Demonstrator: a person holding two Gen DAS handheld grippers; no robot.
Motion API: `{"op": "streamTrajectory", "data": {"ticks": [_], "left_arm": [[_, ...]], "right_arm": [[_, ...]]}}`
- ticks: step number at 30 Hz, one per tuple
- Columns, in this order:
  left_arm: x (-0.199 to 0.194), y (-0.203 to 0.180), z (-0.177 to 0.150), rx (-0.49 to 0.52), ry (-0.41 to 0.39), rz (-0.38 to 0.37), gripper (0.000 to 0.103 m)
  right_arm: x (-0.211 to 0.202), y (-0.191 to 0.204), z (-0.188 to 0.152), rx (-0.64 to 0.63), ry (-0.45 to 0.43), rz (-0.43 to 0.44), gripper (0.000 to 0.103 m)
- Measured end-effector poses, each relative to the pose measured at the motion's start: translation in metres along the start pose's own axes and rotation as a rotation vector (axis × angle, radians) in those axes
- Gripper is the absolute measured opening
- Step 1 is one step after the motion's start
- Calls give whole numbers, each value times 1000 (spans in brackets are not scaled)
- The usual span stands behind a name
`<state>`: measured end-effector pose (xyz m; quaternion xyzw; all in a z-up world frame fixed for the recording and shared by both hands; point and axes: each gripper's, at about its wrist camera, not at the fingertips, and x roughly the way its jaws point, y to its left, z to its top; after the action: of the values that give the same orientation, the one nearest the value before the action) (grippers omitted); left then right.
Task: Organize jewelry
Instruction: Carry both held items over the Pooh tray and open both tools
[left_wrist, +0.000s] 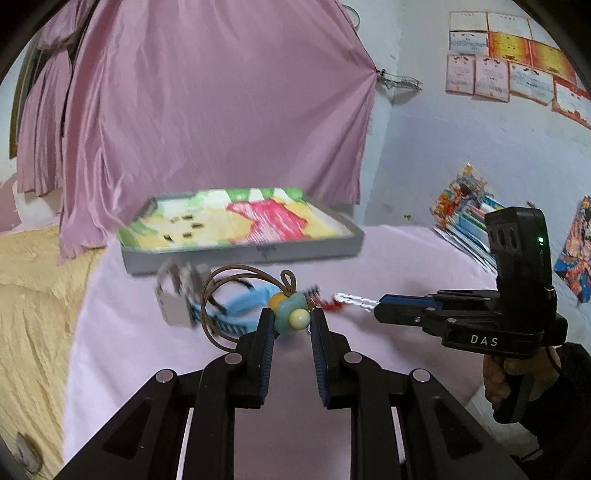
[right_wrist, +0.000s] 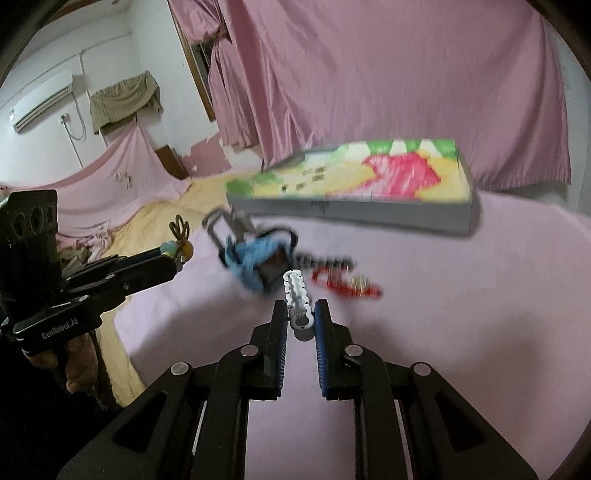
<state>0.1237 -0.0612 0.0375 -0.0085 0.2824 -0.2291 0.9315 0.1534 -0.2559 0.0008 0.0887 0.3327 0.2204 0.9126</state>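
At lower centre, the left hand-held gripper (left_wrist: 291, 319) clamps a beaded cord bracelet (left_wrist: 291, 314); the right hand-held gripper (right_wrist: 301, 314) clamps a white braided bracelet (right_wrist: 297, 295).

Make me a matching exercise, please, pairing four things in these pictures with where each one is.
Things:
1. beaded bracelet
2. white bracelet
3. tray
4. blue band

Places:
A. lying on the pink cloth, in front of the tray
B. gripped in the right claw
C. at the back of the pink cloth, by the curtain
D. gripped in the left claw

Pairs: 1-D, 2-B, 3-C, 4-A
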Motion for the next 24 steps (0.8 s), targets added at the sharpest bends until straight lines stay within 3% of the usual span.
{"op": "streamTrajectory", "data": {"ticks": [8, 15, 24], "left_arm": [[25, 38, 62, -1, -34, 30, 19], [91, 84, 98, -73, 66, 2, 19], [157, 115, 103, -144, 230, 14, 19]], "right_arm": [[29, -5, 70, -6, -65, -10, 13], [78, -10, 107, 11, -29, -33, 13], [145, -17, 121, 9, 95, -81, 13]]}}
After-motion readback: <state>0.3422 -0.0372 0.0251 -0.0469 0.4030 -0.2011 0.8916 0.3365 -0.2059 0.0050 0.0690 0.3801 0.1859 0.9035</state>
